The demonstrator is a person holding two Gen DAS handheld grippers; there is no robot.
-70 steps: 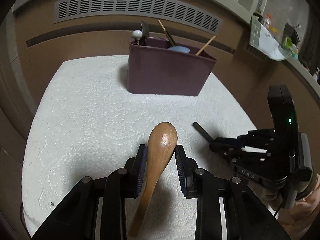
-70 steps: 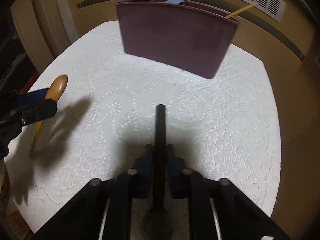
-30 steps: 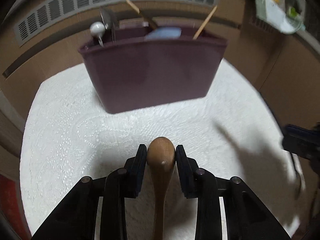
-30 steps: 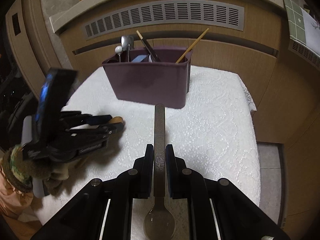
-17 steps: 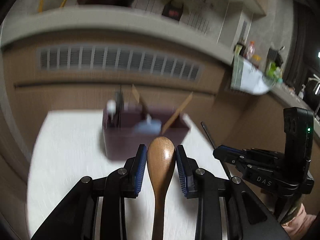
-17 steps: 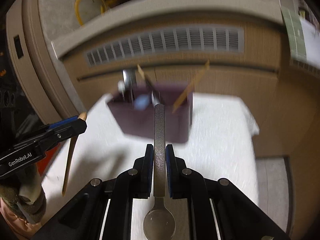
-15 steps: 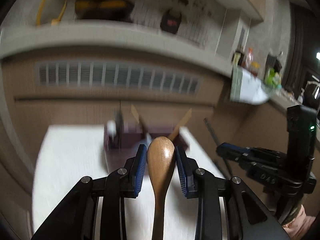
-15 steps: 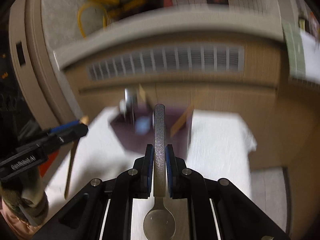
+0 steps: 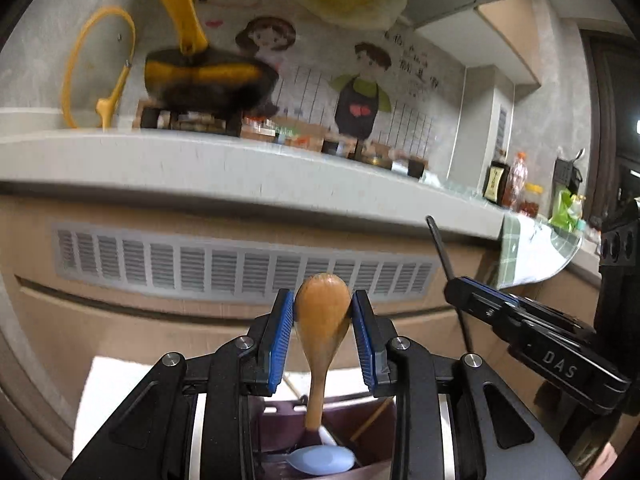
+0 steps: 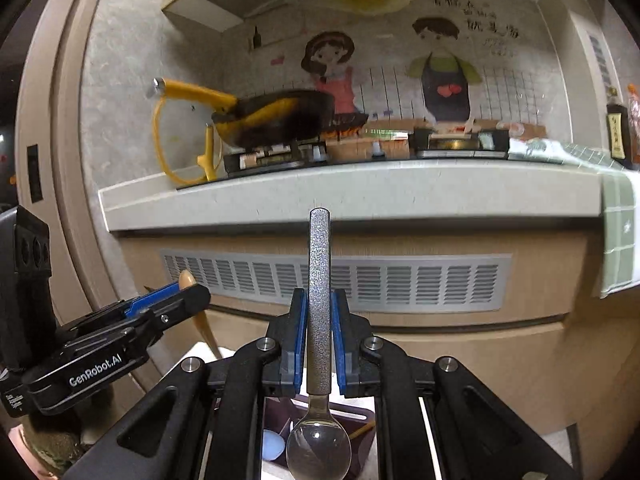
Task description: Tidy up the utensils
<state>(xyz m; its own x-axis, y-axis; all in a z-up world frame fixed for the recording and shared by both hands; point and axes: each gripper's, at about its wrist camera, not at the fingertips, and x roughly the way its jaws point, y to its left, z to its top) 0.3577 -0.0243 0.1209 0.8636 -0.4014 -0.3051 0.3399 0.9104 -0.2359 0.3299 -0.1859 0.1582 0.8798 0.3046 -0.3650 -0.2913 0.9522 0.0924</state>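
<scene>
Most of the caddy (image 9: pixel 320 432) is hidden from me: in the left wrist view my own gripper (image 9: pixel 322 332) frame covers its sides and the bottom edge chops off the rest, so I only get a slice of the inside. Same in the right wrist view, where the metal spoon (image 10: pixel 319 320) sits in front of it and its bowl runs off the bottom. The wooden spoon (image 9: pixel 322 320) handle tip gets lost down in the caddy, can't tell if it's touching anything. The pale blue thing (image 9: pixel 322 460) down there is cut off too. Pan (image 9: pixel 208 80) on the counter is smeared with blur.
</scene>
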